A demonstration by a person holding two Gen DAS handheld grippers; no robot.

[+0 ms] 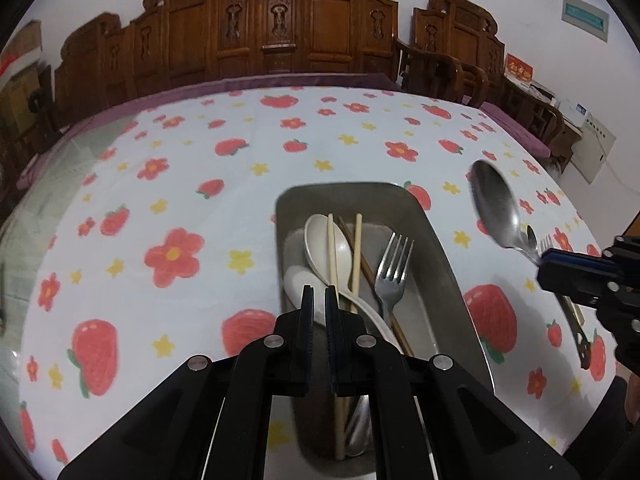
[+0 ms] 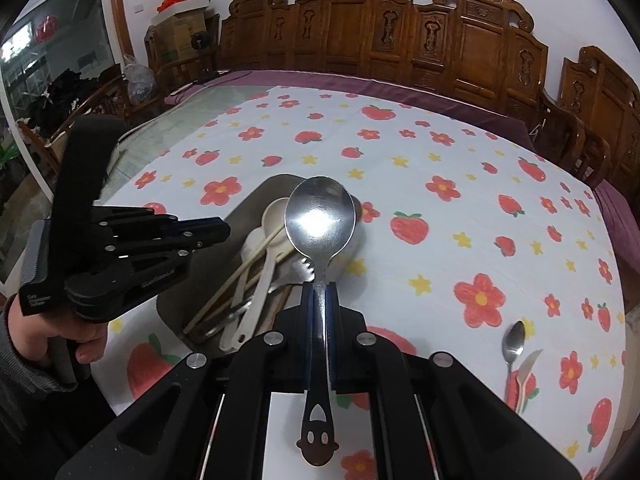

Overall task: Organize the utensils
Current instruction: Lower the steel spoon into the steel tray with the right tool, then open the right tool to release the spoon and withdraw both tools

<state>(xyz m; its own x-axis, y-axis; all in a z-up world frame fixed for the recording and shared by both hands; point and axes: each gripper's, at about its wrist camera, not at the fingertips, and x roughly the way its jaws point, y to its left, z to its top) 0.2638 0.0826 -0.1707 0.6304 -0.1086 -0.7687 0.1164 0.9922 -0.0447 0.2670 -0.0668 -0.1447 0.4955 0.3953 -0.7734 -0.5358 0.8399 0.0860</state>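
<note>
While carved wooden chairs [image 1: 280, 28] ring the strawberry-print tablecloth [image 1: 180, 168], the right tool [image 2: 319, 292] clamps a steel spoon [image 2: 320, 216].

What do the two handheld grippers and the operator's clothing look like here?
Both the left gripper and the right gripper are black linkage frames with silver rivets and blue ribbed pads. The left gripper's body carries small white lettering. A grey knit sleeve covers the wrist.

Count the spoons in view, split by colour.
Silver: 2, the large spoon in the right gripper and the small spoon on the tablecloth
White: 2, the far white spoon and the near white spoon, both in the tray
Total: 4
</note>
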